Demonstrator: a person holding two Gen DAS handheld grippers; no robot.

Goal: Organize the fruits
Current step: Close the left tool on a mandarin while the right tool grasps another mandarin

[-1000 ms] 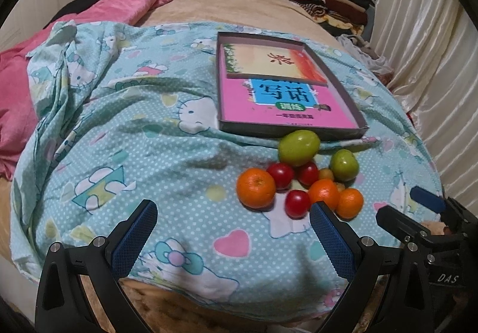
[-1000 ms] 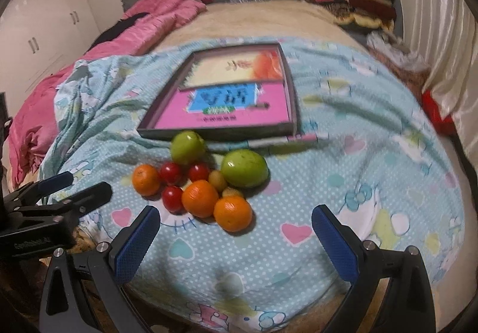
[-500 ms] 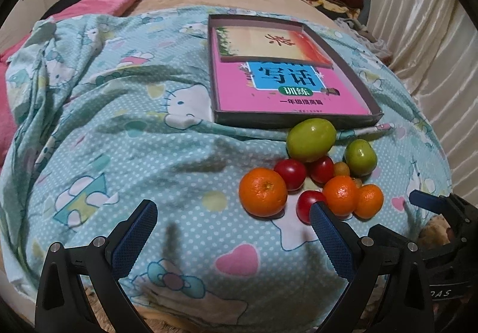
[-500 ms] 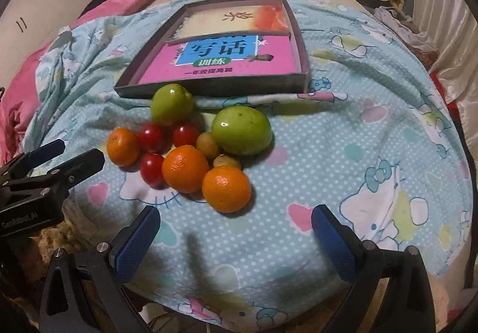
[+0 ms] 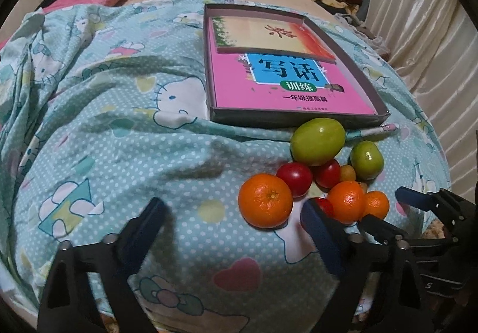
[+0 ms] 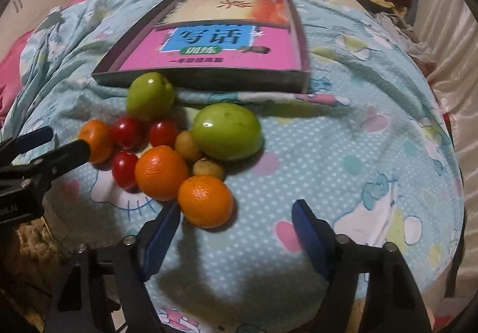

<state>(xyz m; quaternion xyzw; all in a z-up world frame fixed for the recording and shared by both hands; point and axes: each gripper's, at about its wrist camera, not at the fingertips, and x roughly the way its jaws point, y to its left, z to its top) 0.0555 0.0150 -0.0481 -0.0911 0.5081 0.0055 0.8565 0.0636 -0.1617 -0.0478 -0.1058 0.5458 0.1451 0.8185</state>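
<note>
Lying just beyond right gripper (image 6: 236,231) fingers, nearest orange (image 6: 205,201).

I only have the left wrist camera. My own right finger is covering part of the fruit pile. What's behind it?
Observer: A third red tomato, lying against the middle orange.
Operator: I see one little yellow fruit. Are there others?
Observer: Two in all: one yellow fruit against the big green fruit, and a second yellow fruit nearer the camera.
Operator: Is the right gripper holding anything?
Observer: No. The right gripper is open and empty, and the nearest orange lies beside its left finger.
</note>
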